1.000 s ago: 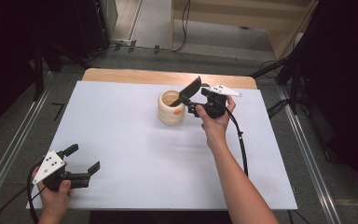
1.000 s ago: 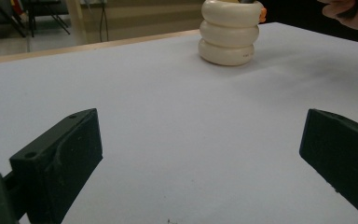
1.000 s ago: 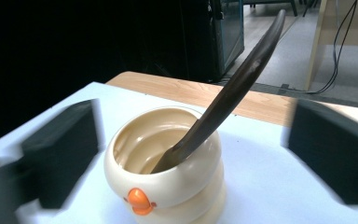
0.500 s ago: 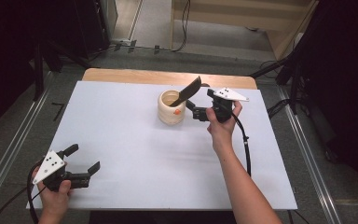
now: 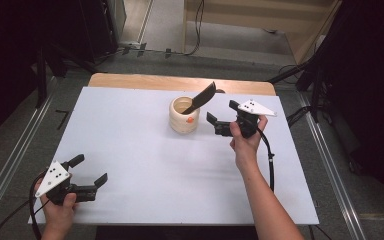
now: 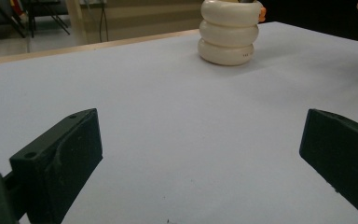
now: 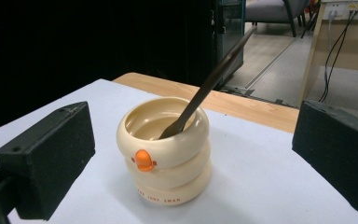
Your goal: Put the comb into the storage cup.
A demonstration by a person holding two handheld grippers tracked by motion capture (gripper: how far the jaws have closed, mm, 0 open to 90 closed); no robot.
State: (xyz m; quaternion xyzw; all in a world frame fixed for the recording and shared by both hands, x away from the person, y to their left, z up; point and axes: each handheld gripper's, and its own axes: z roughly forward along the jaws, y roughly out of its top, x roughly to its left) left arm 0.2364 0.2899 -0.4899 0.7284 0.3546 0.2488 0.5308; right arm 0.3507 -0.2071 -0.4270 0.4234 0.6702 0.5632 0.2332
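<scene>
White table [image 5: 145,150] — spatula [image 5: 200,98] in cup [image 5: 184,115], long axis tilting up-right; both claws released.

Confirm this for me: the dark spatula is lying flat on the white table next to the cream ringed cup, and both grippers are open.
Not quite. The dark spatula is not lying on the table; it stands tilted inside the cream ringed cup, its end leaning out over the rim, as the right gripper view shows. The left gripper and right gripper are indeed open.

High view overhead, tool views low, sharing cup [image 5: 184,116]
</scene>
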